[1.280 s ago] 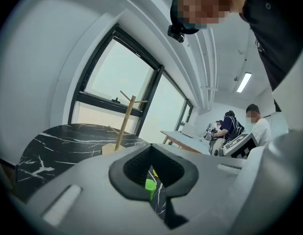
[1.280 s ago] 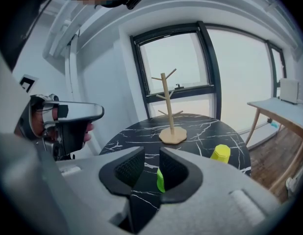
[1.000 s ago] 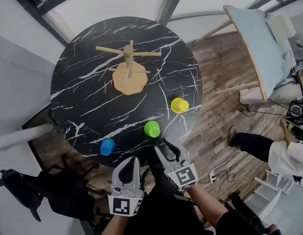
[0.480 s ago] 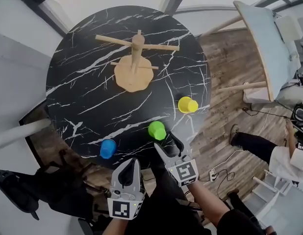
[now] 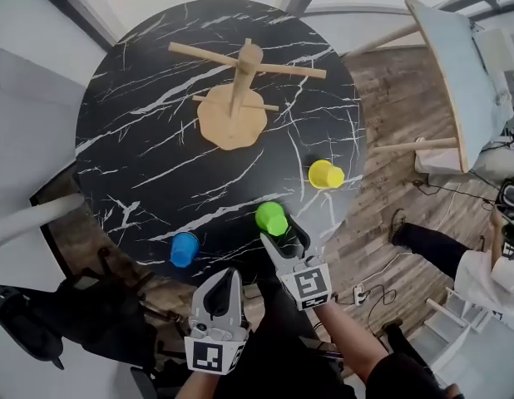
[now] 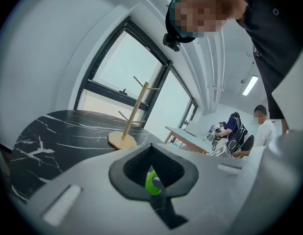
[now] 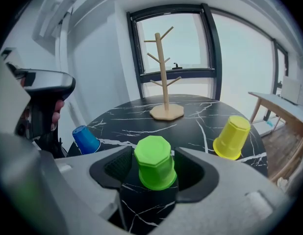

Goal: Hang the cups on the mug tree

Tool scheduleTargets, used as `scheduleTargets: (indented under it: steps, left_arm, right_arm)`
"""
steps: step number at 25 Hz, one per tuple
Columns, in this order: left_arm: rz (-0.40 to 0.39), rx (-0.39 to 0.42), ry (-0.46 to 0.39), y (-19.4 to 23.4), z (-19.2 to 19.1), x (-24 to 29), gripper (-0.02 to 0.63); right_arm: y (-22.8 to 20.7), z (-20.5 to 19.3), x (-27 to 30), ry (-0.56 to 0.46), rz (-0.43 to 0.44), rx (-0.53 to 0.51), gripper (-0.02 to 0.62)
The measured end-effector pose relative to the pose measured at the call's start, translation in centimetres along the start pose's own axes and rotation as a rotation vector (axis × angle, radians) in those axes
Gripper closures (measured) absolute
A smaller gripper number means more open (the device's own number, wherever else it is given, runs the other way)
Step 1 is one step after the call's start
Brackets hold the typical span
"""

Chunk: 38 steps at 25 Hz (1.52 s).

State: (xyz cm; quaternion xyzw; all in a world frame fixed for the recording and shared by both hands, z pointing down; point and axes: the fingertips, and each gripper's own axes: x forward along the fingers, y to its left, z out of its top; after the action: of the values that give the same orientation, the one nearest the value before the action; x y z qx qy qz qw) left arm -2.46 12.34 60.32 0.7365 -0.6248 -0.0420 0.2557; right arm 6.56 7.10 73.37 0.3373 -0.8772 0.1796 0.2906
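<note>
Moved since earlier: my right gripper (image 5: 280,231) has come down and forward to the near cup. Its fingers (image 7: 111,167) have just been opening, and the cup now stands between them.
Left gripper: my left gripper (image 5: 226,276) hangs off the near edge of the black marble-patterned round bench (image 5: 140,156). Its fingers are pressed together with nothing in them. A sliver of green shows through the gap in the pads, but that is only the cup beyond.
Blue cup: the blue plastic cup (image 5: 183,248) sits mouth down at the near-left rim, just ahead of my left gripper, untouched.
Green cup: the green plastic cup (image 5: 271,218) stands mouth down, eight-sided base up, long axis upright. It is straight ahead of my right gripper and already inside the spread of its fingers.
Right gripper fingers: as wide as they go, one on each side of the green cup. Bench shows through the gap on both sides, so nothing is gripped yet.
Yellow cup: the yellow plastic cup (image 5: 325,174) lies further right and a little deeper, tipped slightly, well apart from both grippers.
Mug tree: the wooden mug tree (image 5: 240,81) stands upright at the far side of the bench with every peg bare.
Coming move, as I judge it: close on the green cup's sides, then carry it up and away from me to a peg. The right gripper is the nearer one for this.
</note>
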Motion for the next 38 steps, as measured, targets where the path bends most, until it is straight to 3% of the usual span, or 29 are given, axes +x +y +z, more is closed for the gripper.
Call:
scheduleTargets:
  steps: [27, 38]
  left_arm:
    - [-0.001, -0.013, -0.026, 0.4, 0.8, -0.8, 0.606]
    - [-0.029, 0.007, -0.071, -1.0, 3.5, -1.5, 0.607]
  right_arm:
    - [0.1, 0.6, -0.2, -0.025, -0.043, 0.022, 0.356]
    - [1.0, 2.8, -2.4, -0.033, -0.040, 0.021, 0.357]
